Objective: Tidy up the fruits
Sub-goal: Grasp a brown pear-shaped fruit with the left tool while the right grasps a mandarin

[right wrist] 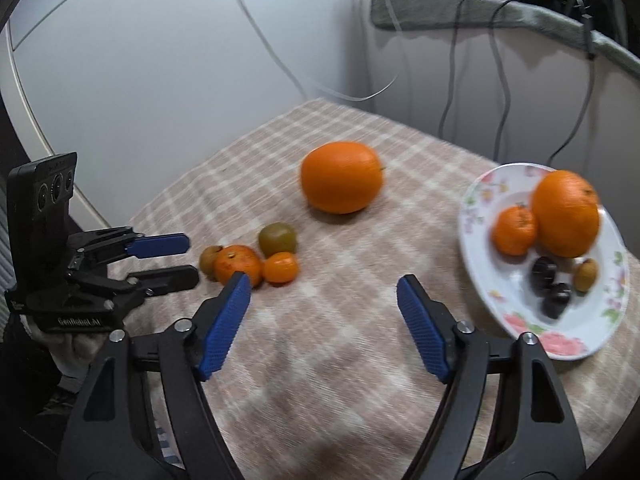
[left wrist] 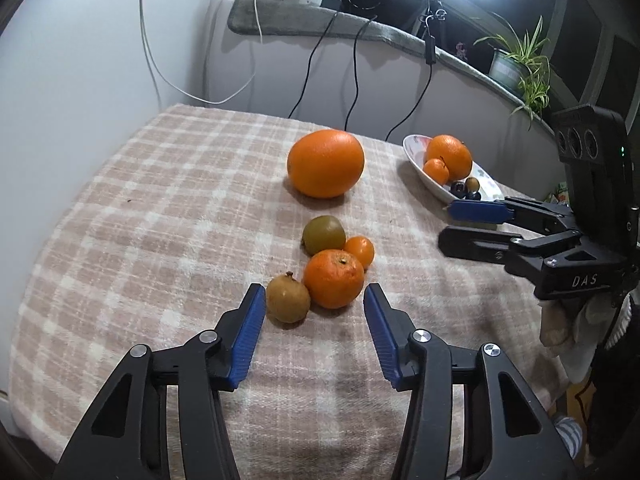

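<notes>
At 12 o'clock of the wide-open, empty left claw (left wrist: 315, 300), the mandarin (left wrist: 334, 279) touches neighbouring fruit, so closing squarely on it alone seems advisable; the right claw (right wrist: 324, 286) is likewise open and empty.

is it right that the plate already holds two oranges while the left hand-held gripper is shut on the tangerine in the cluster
Not quite. The plate does hold two orange fruits, but the left hand-held gripper is open, not shut on anything. In the left wrist view its blue pads stand apart before the tangerine and the brown fruit beside it, touching neither.
</notes>
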{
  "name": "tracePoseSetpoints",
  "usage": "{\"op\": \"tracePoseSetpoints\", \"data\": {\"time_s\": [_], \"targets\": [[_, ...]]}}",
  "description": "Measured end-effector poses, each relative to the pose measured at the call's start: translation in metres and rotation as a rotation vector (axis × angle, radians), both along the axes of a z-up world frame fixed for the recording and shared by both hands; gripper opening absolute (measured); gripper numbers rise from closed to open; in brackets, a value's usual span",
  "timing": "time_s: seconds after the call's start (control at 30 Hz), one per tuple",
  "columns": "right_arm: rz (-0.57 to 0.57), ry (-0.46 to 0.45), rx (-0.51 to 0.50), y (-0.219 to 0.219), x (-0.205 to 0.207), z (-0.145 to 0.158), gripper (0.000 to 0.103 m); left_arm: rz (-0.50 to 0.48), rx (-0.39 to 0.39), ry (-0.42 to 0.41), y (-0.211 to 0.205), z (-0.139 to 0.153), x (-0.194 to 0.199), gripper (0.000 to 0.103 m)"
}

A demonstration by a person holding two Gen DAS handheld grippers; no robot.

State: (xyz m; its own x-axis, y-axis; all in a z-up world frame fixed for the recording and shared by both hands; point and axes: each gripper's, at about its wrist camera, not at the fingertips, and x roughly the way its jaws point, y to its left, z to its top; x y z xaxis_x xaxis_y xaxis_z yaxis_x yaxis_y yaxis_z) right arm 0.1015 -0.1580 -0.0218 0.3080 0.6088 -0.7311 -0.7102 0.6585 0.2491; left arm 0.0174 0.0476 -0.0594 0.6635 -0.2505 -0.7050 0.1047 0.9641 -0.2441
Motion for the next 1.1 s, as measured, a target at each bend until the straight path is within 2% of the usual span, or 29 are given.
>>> {"op": "tracePoseSetpoints", "data": {"time_s": [0.17,0.3,0.53,0.67,0.83,0.9,0.93,1.1], "targets": [[0.077,0.02,0.002,0.022,-0.008,-0.005,0.067,0.0,0.003,0.012,0.005,-0.004,-0.002,0.047],[0.132,0.033,-0.004,0.039,-0.013,-0.008,0.06,-0.001,0.015,0.022,0.011,-0.007,-0.002,0.04],[0.2,0.029,-0.029,0.064,-0.017,-0.008,0.053,-0.021,0.024,0.04,0.016,-0.013,0.006,0.039],[0.235,0.029,-0.056,0.073,-0.015,-0.011,0.046,-0.049,0.031,0.05,0.014,-0.016,0.013,0.039],[0.279,0.023,-0.103,0.081,-0.009,-0.015,0.046,-0.069,0.02,0.051,0.016,-0.016,0.018,0.039],[0.302,0.022,-0.114,0.084,-0.008,-0.016,0.045,-0.082,0.009,0.055,0.017,-0.017,0.018,0.028],[0.311,0.019,-0.122,0.085,-0.007,-0.016,0.045,-0.092,0.008,0.054,0.015,-0.017,0.018,0.026],[0.357,-0.004,-0.168,0.092,-0.008,-0.016,0.046,-0.094,0.014,0.056,0.014,-0.016,0.017,0.026]]}}
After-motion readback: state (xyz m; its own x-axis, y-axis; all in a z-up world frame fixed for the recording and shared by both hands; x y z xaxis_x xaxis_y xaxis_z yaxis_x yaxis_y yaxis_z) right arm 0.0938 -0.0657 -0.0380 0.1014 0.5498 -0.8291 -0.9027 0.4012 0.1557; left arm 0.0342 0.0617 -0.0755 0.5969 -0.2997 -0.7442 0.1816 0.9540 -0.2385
